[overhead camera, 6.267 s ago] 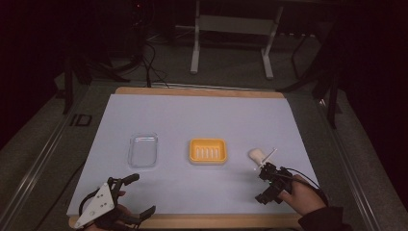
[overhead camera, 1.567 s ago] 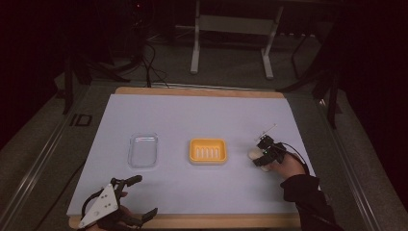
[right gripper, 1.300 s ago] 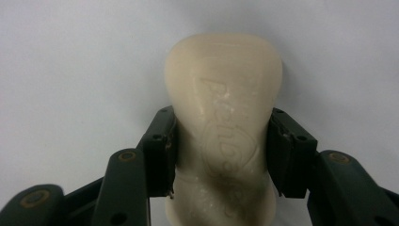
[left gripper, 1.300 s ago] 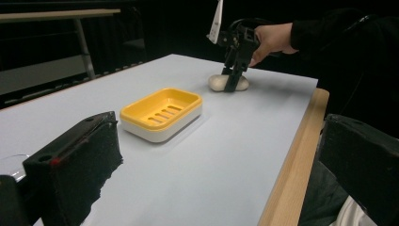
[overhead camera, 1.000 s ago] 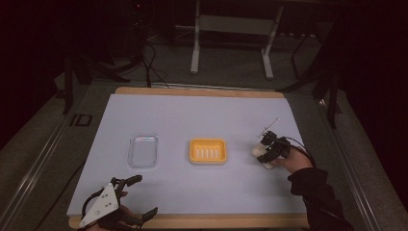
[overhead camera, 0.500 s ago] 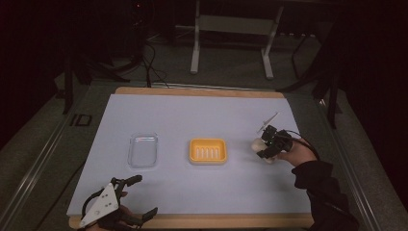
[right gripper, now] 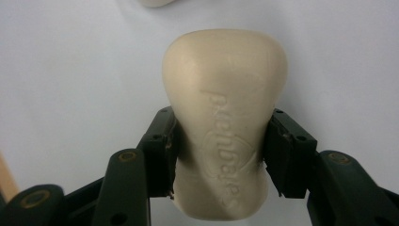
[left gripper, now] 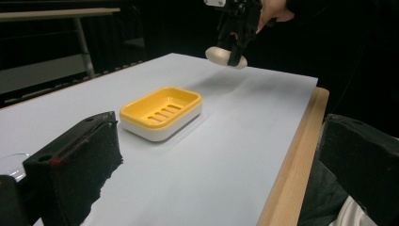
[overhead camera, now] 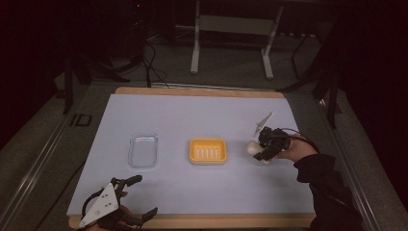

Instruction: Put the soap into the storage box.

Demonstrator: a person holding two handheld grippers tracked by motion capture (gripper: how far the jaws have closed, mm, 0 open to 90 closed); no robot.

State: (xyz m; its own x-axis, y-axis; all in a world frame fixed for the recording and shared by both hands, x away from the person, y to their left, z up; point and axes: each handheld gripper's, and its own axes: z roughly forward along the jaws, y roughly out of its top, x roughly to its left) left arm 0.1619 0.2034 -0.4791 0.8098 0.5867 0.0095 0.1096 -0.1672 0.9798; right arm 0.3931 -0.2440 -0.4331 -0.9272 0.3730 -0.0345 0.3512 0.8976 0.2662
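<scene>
Since the right gripper [overhead camera: 262,151] already has the cream bar of soap [right gripper: 225,117] pinched across its narrow waist and lifted clear of the pale blue mat [overhead camera: 192,110], the job now is really just a clean carry over to the yellow soap dish [overhead camera: 208,150]. Right now the soap hangs to the right of the dish, close but clearly apart from it, and above the dish's rim level, judging from the left gripper view. I'd keep the squeeze steady — soap is slick and the pads only bite the middle, so a jerky swing could let it twist or slide out. Line the bar's long side up with the dish's long side before lowering, come down until it rests on the slotted insert, then let go — don't drop it from height or it may bounce out. The left gripper [overhead camera: 139,199] sits at the near edge of the mat, well left of and nearer than the dish, jaws spread wide and holding nothing. The clear tray [overhead camera: 143,150] is left of the dish, out of the way.
</scene>
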